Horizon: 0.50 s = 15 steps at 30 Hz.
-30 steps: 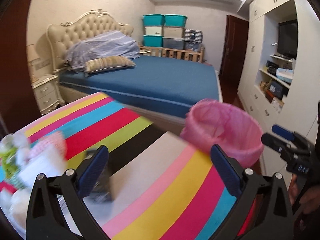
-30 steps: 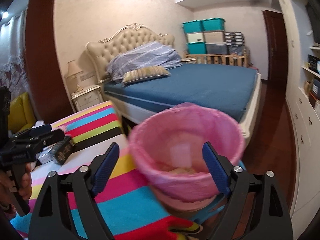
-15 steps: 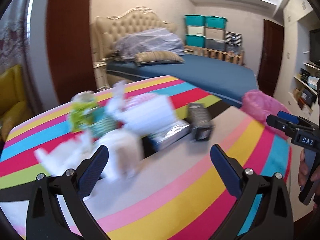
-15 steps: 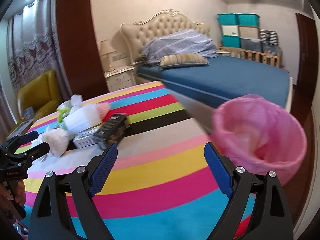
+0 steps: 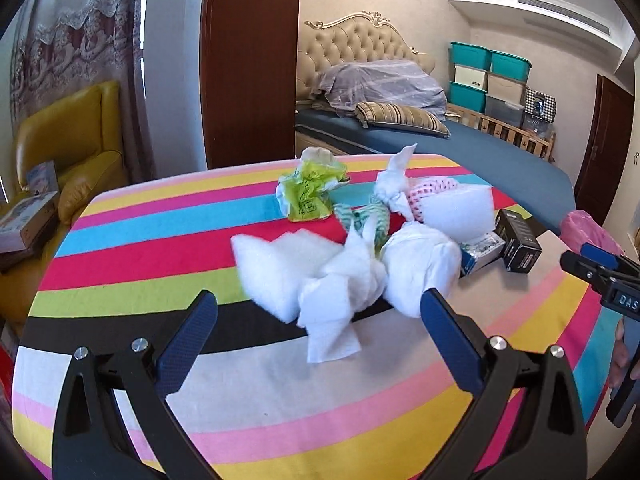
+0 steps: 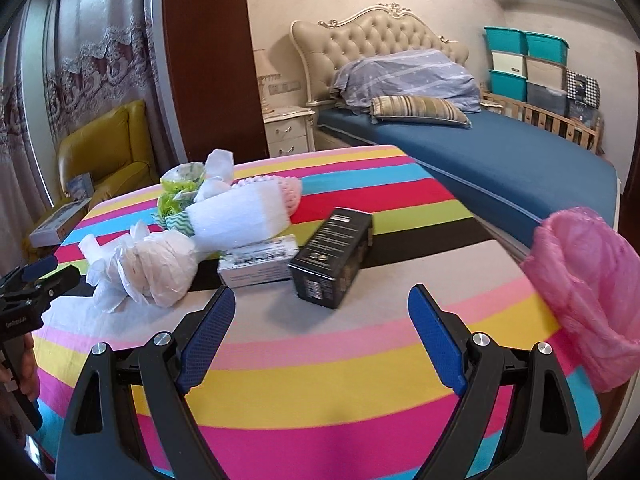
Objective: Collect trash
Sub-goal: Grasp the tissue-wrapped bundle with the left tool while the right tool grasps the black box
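Trash pile [image 5: 352, 256] now centred ahead of left gripper [image 5: 318, 344]; a second ago it faced the pink bin [image 6: 580, 280]. Both tongs spread, empty, right gripper [image 6: 320, 340] near black box [image 6: 332, 256]. First pick looks imminent.

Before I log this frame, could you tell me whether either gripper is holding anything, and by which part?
Nothing is held: the left gripper and right gripper are both open above the striped tablecloth.

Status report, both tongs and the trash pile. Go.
Left tongs open, empty, facing the crumpled tissues. Right tongs open, empty, facing the black box. Pink-lined bin at table's right edge. Nothing blocking.
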### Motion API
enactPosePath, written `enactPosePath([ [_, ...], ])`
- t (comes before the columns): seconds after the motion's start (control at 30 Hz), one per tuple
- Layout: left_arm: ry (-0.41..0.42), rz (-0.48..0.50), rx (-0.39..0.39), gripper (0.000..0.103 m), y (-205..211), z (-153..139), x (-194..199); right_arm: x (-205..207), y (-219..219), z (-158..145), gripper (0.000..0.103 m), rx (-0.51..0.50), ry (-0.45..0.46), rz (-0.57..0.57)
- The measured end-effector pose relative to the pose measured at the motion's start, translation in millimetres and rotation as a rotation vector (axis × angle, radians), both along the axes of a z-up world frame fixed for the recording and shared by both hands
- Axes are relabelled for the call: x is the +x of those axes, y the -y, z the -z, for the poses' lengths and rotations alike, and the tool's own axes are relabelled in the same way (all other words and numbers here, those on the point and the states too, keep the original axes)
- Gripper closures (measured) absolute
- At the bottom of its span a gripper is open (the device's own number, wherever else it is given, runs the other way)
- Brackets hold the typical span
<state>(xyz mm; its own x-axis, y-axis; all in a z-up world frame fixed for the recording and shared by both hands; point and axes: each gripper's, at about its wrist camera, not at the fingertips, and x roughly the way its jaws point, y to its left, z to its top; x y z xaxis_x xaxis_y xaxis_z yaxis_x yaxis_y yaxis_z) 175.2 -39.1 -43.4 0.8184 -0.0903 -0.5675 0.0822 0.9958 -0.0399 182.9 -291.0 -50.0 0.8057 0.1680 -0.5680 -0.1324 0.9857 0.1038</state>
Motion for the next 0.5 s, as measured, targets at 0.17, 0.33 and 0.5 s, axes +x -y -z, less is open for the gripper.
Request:
enactPosePath([
  [0.17,-0.013,0.061,0.010,0.020,3,6,3,5,-11,6,0.019,-0.011,-0.018,-0.011],
  [0.33,-0.025,0.110,0.024,0.031,16,10,13,13,-10,9,0.019,-0.003,-0.034,-0.007],
  [0.5,-0.039,0.144,0.085,0.041,29,17,27,24,-10,12,0.019,0.011,-0.047,-0.004],
])
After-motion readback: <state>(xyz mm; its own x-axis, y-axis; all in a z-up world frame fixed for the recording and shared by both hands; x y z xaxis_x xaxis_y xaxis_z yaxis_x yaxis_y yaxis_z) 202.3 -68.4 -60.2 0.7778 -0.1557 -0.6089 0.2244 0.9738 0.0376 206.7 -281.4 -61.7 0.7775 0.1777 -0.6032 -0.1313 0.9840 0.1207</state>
